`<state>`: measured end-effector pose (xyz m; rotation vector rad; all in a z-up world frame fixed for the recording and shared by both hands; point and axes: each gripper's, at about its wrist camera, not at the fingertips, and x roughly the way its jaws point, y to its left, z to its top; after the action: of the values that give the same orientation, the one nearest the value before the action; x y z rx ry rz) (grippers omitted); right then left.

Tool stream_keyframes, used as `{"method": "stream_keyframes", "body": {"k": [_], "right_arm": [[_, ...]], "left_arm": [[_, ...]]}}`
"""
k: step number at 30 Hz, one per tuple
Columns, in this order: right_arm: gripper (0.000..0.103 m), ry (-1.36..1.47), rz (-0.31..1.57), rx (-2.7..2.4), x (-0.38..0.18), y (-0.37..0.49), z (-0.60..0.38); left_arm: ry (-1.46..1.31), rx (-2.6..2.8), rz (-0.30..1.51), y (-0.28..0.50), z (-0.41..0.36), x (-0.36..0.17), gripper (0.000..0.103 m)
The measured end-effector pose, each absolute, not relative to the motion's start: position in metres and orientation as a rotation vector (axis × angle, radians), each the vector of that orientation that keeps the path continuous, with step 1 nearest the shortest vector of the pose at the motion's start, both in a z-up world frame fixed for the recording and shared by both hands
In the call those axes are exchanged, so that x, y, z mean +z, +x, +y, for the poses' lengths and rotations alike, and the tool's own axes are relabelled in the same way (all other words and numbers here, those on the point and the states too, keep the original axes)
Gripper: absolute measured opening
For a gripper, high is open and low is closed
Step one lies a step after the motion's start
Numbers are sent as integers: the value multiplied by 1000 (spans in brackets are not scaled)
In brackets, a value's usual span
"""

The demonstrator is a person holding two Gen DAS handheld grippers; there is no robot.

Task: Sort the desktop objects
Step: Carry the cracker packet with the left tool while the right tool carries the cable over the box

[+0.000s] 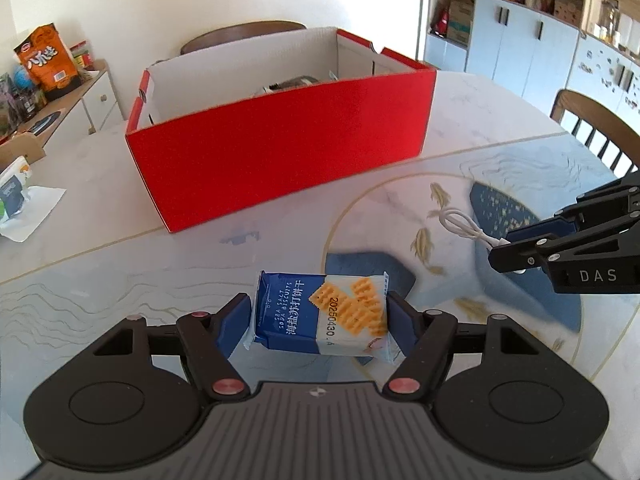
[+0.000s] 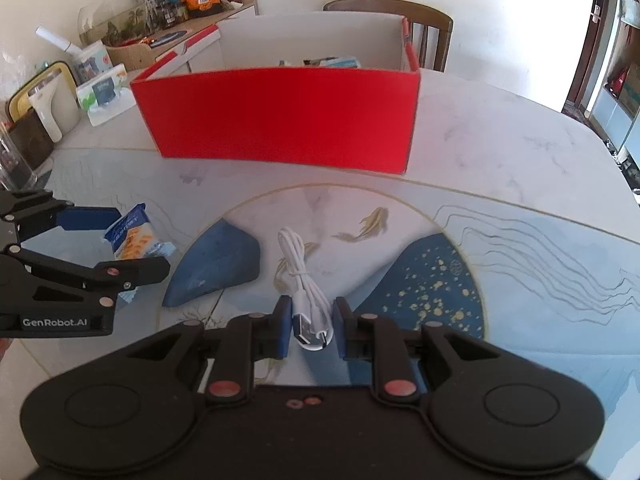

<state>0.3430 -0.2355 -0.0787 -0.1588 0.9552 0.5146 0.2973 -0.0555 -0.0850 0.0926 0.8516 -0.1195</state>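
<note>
So, both claws loaded, nothing dropped yet.

My left gripper pinches the biscuit packet; my right gripper is narrow on the white cable. Both sit short of the red box, which already holds a few items.

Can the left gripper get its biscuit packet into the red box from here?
Probably yes. The left gripper holds the biscuit packet, the red box is open-topped straight ahead, and only bare table lies between. It must clear the near wall.
</note>
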Motion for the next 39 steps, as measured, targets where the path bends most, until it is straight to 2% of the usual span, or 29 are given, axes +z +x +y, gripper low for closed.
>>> {"method": "stream_keyframes", "body": {"k": [18, 31, 39], "right_arm": [[21, -74, 867, 565, -19, 391, -259], [21, -87, 811, 531, 18, 435, -227], [21, -107, 818, 523, 21, 463, -194]], "left_arm": [[2, -33, 763, 327, -49, -24, 72], [9, -92, 712, 375, -10, 17, 72], [38, -104, 682, 414, 3, 30, 72]]}}
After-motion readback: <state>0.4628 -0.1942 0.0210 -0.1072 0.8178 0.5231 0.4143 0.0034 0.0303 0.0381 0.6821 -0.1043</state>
